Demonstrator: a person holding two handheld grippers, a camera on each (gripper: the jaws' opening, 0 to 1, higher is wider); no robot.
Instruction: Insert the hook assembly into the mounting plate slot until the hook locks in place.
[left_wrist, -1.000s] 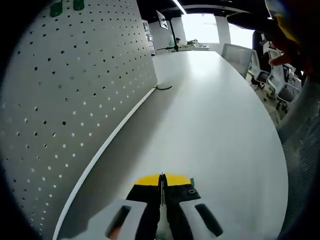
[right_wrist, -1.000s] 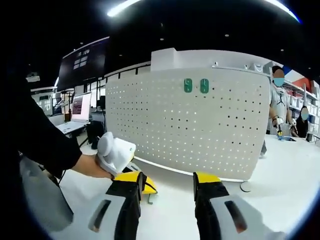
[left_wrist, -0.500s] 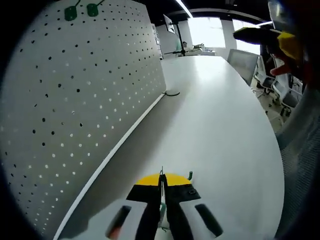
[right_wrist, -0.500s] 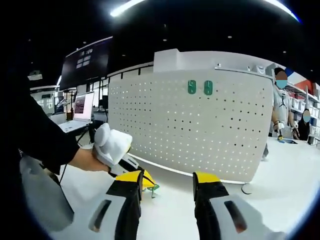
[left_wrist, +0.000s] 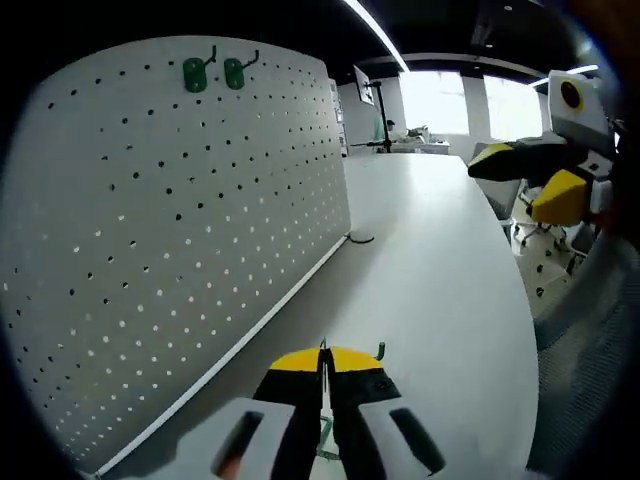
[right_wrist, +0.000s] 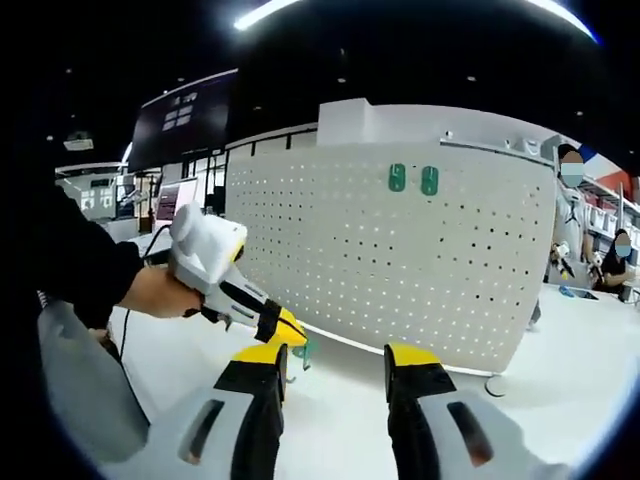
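The white pegboard mounting plate (left_wrist: 170, 250) stands upright on the table, with two green hooks (left_wrist: 213, 73) mounted near its top edge. My left gripper (left_wrist: 323, 362) is shut on a green hook assembly (left_wrist: 380, 350) whose curved end pokes out beside the yellow tips. In the right gripper view, the left gripper (right_wrist: 287, 330) hovers above the table in front of the pegboard (right_wrist: 400, 270), the green hook assembly (right_wrist: 301, 350) at its tip. My right gripper (right_wrist: 337, 357) is open and holds nothing. It also appears at the right (left_wrist: 535, 180), above the table.
The long white table (left_wrist: 430, 280) runs away beside the pegboard. A small round disc (left_wrist: 360, 238) lies by the board's far corner. Office chairs (left_wrist: 530, 240) stand past the table edge. A person (right_wrist: 570, 200) stands beyond the board, and a monitor (right_wrist: 170, 200) is at the left.
The left gripper has risen off the table with the hook assembly and tilted up toward the pegboard. The right gripper has stayed open and nearly still.
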